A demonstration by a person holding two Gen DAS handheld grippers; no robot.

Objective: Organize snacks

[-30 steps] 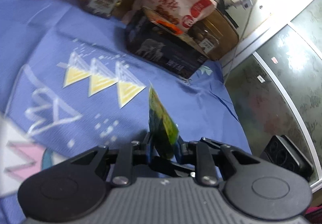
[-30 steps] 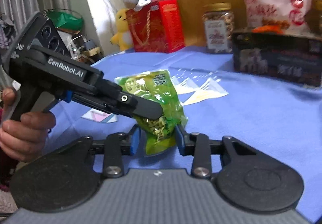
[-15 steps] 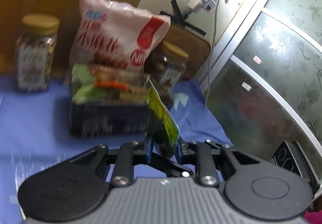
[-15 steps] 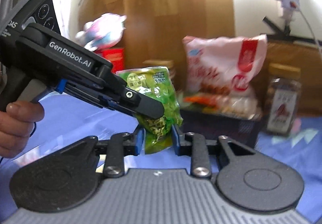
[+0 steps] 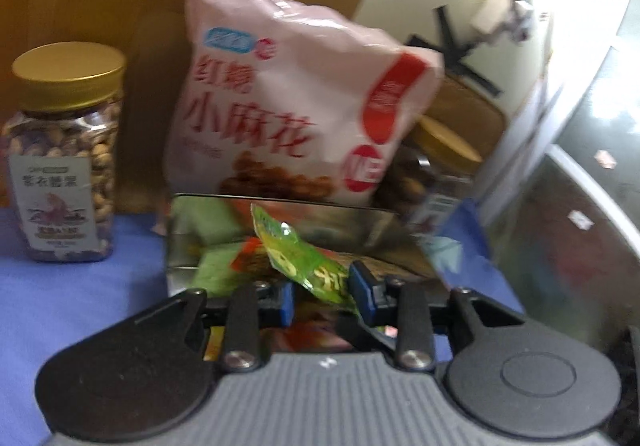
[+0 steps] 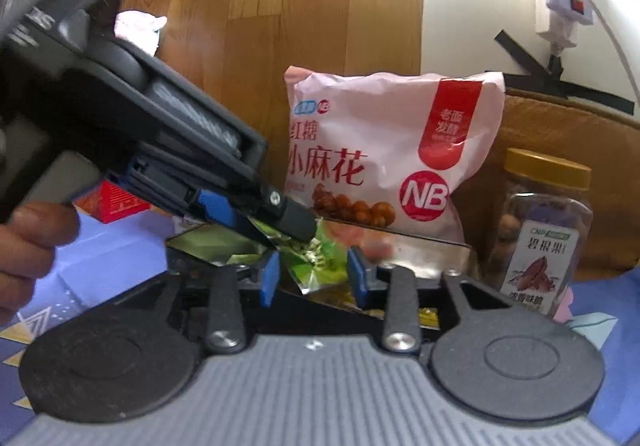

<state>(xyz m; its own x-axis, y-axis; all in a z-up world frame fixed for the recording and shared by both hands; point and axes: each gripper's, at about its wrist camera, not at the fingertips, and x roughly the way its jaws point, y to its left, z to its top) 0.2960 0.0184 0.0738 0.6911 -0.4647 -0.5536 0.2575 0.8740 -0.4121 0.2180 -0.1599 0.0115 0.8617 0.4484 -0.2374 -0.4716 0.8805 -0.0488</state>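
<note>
A green snack packet (image 5: 304,266) hangs tilted over an open dark box (image 5: 180,246) that holds other snack packs. In the left wrist view it lies loose between my left gripper's (image 5: 322,298) blue pads, whose jaws are opening with a clear gap on the left side. The right wrist view shows the same packet (image 6: 316,266) between my right gripper's (image 6: 314,278) pads, which are also opening and stand apart from it. My left gripper (image 6: 288,230) reaches in from the left above the box (image 6: 440,250), a hand (image 6: 24,238) on its handle.
A pink snack bag (image 6: 384,157) leans upright behind the box. A gold-lidded nut jar (image 5: 64,173) stands to its left and another jar (image 6: 544,230) to its right. A red box (image 6: 116,201) sits far left on the blue cloth (image 5: 80,306). A wooden panel (image 6: 280,25) rises behind.
Both grippers carried the green packet across the blue cloth to just over the dark box. Both pairs of pads have spread, and the packet has tipped from upright to slanted.
</note>
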